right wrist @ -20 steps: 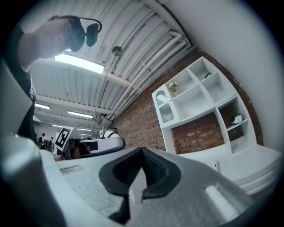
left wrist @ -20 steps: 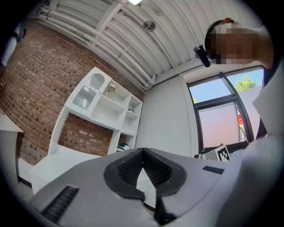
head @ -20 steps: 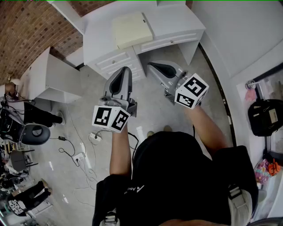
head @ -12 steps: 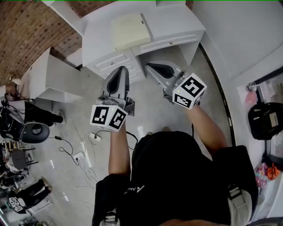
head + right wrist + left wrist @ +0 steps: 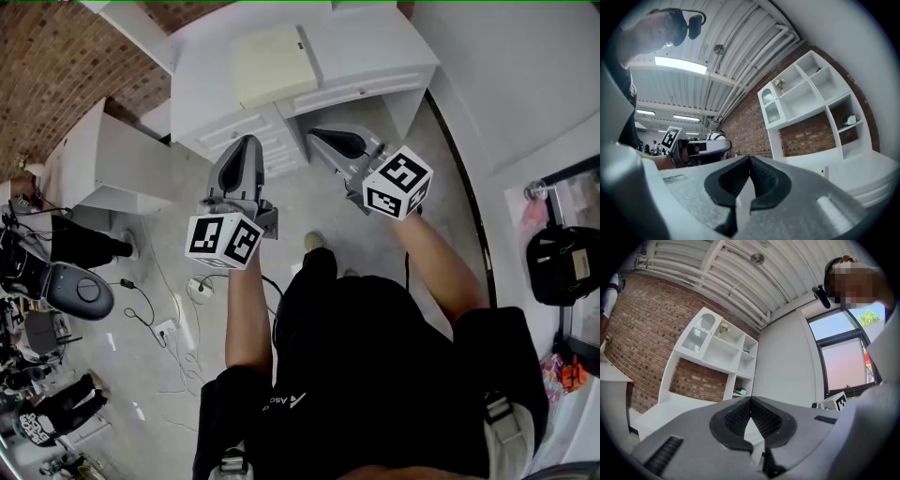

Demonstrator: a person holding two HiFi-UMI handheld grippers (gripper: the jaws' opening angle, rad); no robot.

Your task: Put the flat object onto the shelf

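Left gripper (image 5: 247, 142) and right gripper (image 5: 316, 136) pinched together, empty, short of desk (image 5: 375, 47) | flat object (image 5: 274, 64) on desk: looks stiff, light, slick | probably grab its desk-front edge

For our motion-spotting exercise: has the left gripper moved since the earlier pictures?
Yes, slightly. In the head view the left gripper has edged up the frame, nearer the white desk that bears the cream flat object.

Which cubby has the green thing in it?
The lower right cubby, brick showing behind the green thing. The upper cubbies have white backs.
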